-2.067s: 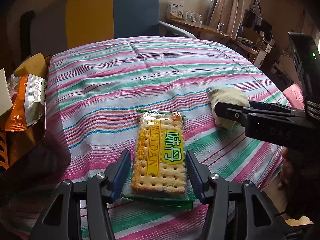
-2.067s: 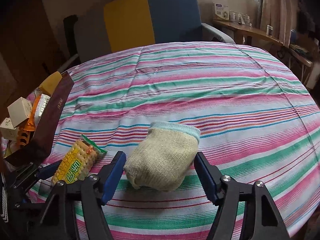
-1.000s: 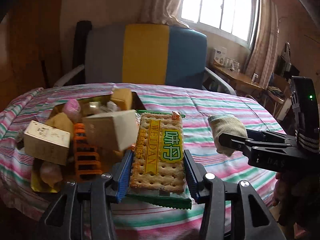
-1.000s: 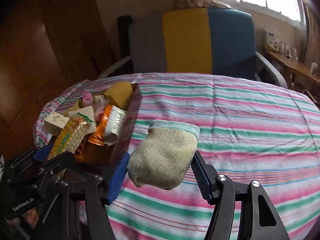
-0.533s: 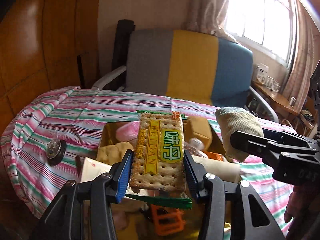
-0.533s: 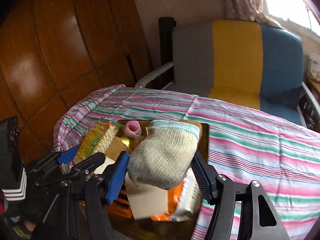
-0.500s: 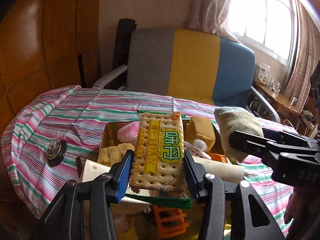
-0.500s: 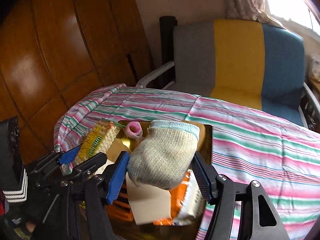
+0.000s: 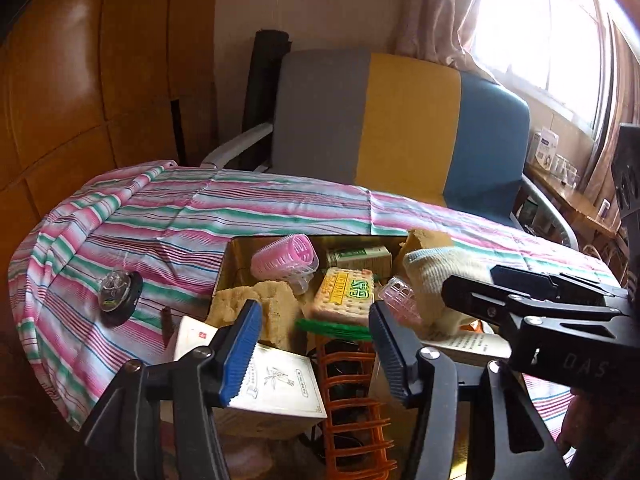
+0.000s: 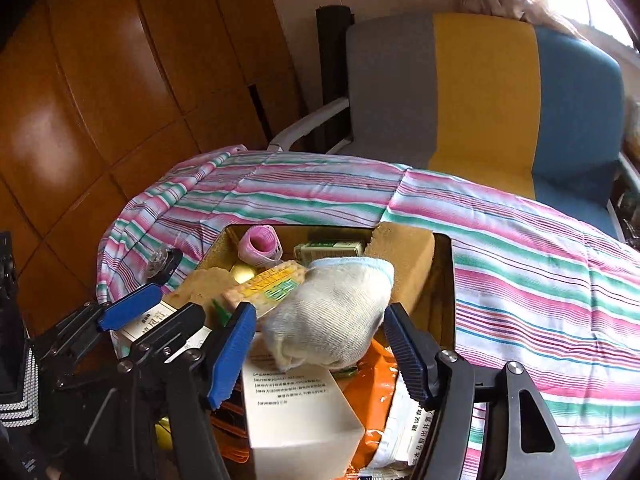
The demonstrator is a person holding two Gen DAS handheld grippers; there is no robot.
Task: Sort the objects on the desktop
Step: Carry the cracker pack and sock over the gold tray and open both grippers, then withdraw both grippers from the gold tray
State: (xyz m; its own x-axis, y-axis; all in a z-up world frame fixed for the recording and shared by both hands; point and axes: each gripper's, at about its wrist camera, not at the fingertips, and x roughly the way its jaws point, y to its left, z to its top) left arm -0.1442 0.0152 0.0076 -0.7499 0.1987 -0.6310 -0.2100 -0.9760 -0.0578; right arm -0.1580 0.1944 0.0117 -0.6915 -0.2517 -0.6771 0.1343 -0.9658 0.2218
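A brown box (image 9: pixel 234 258) (image 10: pixel 444 276) full of items sits on the striped tablecloth. The cracker packet (image 9: pixel 345 296) (image 10: pixel 264 282) lies inside it, free of my left gripper (image 9: pixel 316 344), which is open above the box. The cream sock (image 10: pixel 332 312) (image 9: pixel 436 276) lies on the box's contents between the spread jaws of my right gripper (image 10: pixel 320 350), which is open. I cannot tell whether the jaws still touch the sock.
The box also holds a pink hair roller (image 9: pixel 285 258), yellow sponges (image 10: pixel 404 258), white cartons (image 10: pixel 296 416), an orange rack (image 9: pixel 352 412) and an orange packet (image 10: pixel 370 392). A small black-based glass object (image 9: pixel 118 292) lies on the cloth left of the box. A grey, yellow and blue chair (image 9: pixel 400 120) stands behind the table.
Both grippers have opened over the box. The cracker packet has dropped from the left gripper into the box and the sock has been let go onto the contents.
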